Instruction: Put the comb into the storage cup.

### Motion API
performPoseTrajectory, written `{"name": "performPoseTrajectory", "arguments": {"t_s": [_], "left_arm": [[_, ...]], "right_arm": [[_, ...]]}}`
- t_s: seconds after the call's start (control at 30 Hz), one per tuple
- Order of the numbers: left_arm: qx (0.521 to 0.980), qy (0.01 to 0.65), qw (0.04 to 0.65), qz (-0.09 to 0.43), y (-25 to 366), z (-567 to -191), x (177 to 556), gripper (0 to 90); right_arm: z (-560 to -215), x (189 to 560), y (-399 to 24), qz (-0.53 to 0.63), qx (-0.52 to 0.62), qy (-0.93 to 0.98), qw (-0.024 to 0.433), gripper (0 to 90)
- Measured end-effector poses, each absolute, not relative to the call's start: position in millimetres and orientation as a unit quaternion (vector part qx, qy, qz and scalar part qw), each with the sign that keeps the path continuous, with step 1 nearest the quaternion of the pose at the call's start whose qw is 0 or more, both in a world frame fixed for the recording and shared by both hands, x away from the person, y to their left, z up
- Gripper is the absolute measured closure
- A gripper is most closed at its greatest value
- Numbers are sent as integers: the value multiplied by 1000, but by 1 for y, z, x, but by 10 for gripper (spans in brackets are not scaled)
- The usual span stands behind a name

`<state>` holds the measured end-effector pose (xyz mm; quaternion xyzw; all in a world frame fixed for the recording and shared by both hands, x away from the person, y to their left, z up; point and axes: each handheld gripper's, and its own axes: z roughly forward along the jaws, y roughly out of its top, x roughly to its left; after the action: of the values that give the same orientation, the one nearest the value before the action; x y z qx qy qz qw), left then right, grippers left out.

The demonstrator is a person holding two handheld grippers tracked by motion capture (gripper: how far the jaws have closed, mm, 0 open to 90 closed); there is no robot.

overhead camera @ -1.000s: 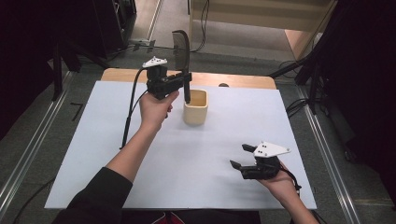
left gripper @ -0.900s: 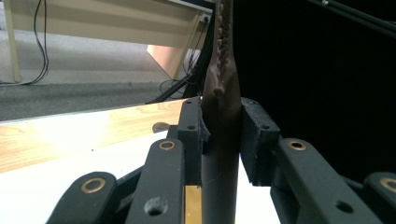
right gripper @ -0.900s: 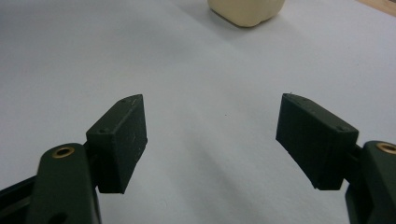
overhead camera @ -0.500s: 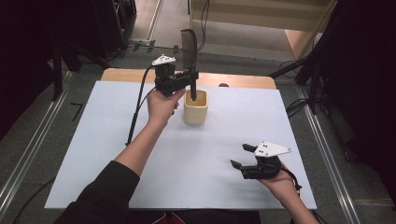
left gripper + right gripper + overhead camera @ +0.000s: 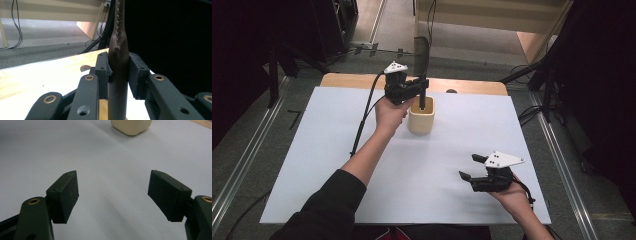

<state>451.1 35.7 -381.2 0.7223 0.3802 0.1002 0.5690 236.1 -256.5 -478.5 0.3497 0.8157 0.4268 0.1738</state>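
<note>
The right gripper (image 5: 476, 176) is resting low over the bench (image 5: 312, 150) near its front edge, jaws spread and holding nothing, with bare white sheet ahead of them. Beyond them, the left gripper (image 5: 421, 90) is pinching a dark long-handled utensil (image 5: 119, 57) by its shaft, upright, so that the lower end is pointing down into the cream cup (image 5: 421, 116) directly beneath the jaws; the grip looks chosen for a straight drop-in. The cup is standing well inside the sheet, its sides open all round, the wooden back edge (image 5: 472, 86) just behind it.
</note>
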Motion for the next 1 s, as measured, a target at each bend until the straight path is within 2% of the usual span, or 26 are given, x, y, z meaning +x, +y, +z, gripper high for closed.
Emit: {"name": "performPoseTrajectory", "arguments": {"t_s": [1.0], "left_arm": [[739,382,546,99,33,-420,457,730]], "right_arm": [[-478,237,-258,429,346,815,176,228]]}}
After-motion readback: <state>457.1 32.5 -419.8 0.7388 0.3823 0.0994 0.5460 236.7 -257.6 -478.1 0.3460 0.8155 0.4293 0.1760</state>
